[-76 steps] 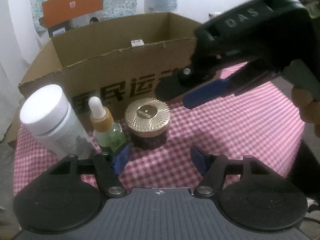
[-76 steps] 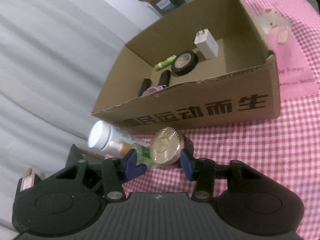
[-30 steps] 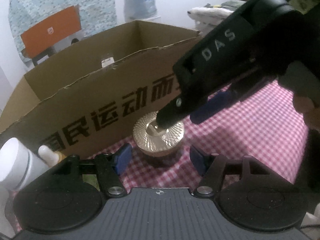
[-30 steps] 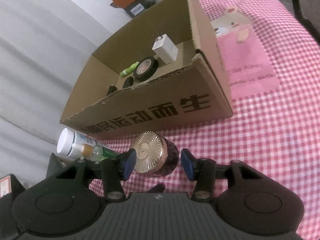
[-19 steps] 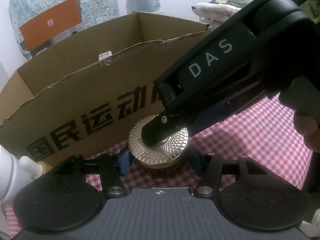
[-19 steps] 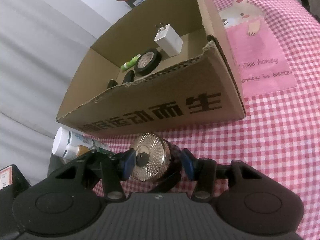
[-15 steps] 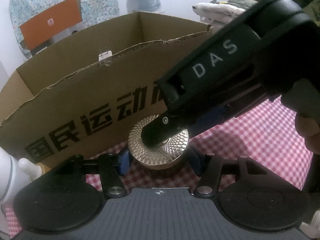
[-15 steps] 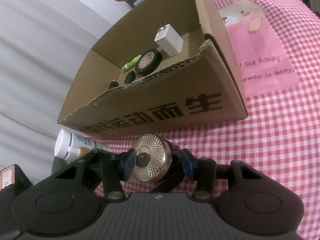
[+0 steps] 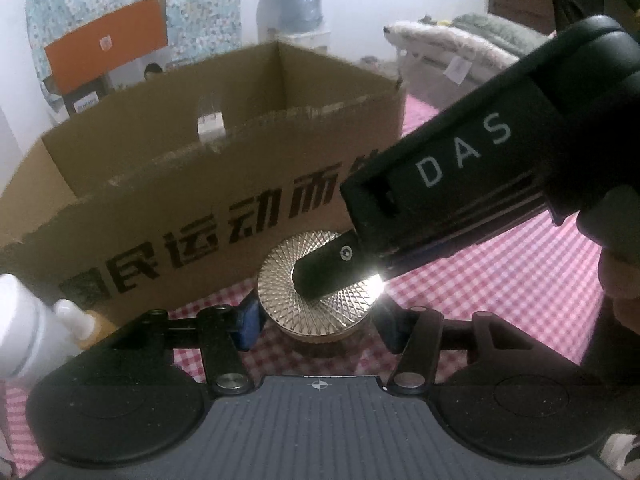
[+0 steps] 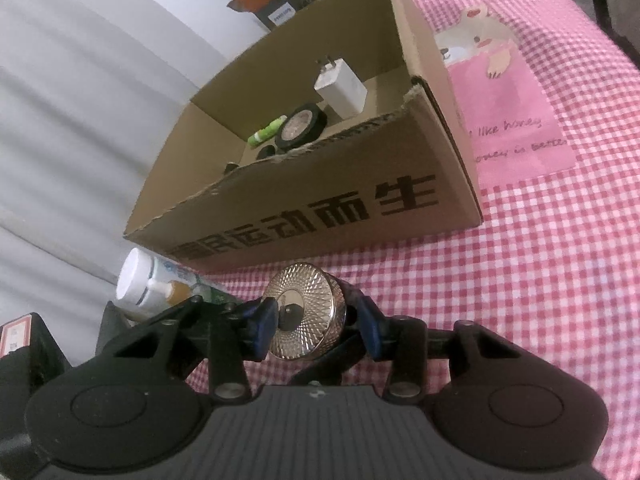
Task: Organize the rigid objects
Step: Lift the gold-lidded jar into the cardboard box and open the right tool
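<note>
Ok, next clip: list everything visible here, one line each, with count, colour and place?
Ridged gold-lidded round jar: one, gold over dark, on cloth before the box, between both grippers' fingers.
Open cardboard box: one, brown, black print, on the cloth.
White plug adapter: one, in the box.
Black round compact: one, in the box.
Green tube: one, in the box.
White-capped bottle: one, left of the jar.
Dropper bottle: one, white bulb, amber collar, beside it.
Pink checked cloth: one, underneath.
Left gripper: black, blue pads, jaws just closing.
Right gripper: the same.
</note>
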